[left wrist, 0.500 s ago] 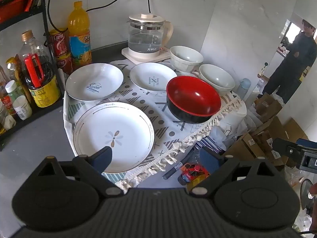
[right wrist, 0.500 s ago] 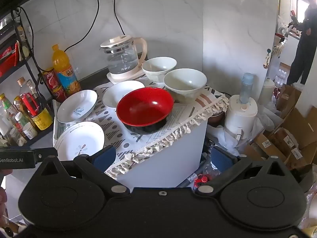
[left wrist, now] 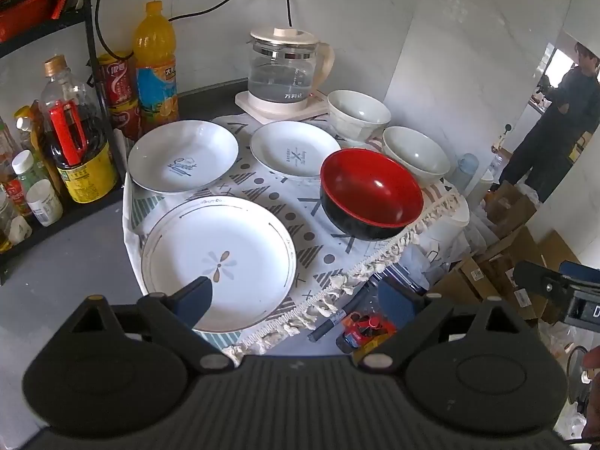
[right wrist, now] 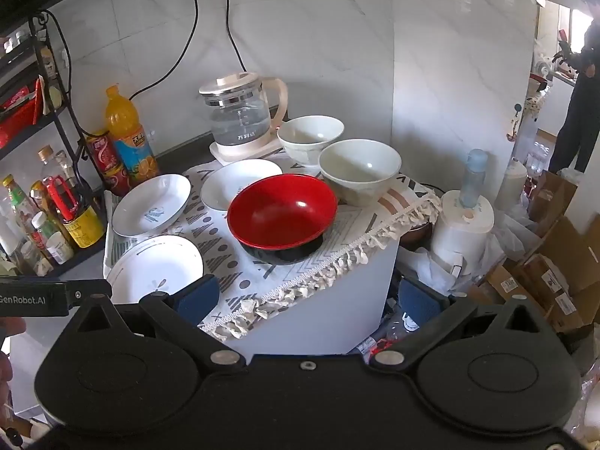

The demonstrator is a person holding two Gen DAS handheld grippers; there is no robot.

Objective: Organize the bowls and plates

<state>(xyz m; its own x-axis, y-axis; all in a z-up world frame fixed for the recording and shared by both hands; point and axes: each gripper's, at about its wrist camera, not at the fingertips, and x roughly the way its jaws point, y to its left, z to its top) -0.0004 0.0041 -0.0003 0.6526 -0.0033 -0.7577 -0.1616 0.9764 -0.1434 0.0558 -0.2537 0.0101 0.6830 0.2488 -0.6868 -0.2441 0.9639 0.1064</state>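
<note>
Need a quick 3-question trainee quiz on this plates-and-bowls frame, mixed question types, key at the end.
1. True or false: the red bowl is stacked inside a white bowl.
2. How many plates lie on the patterned cloth?
3. Multiple choice: the left gripper is A) shut on the flower plate, B) open and holding nothing, C) shut on the glass kettle.

Key:
1. False. It sits on the cloth by itself.
2. Three: the flower plate, the script plate, and the small plate.
3. B.
</note>
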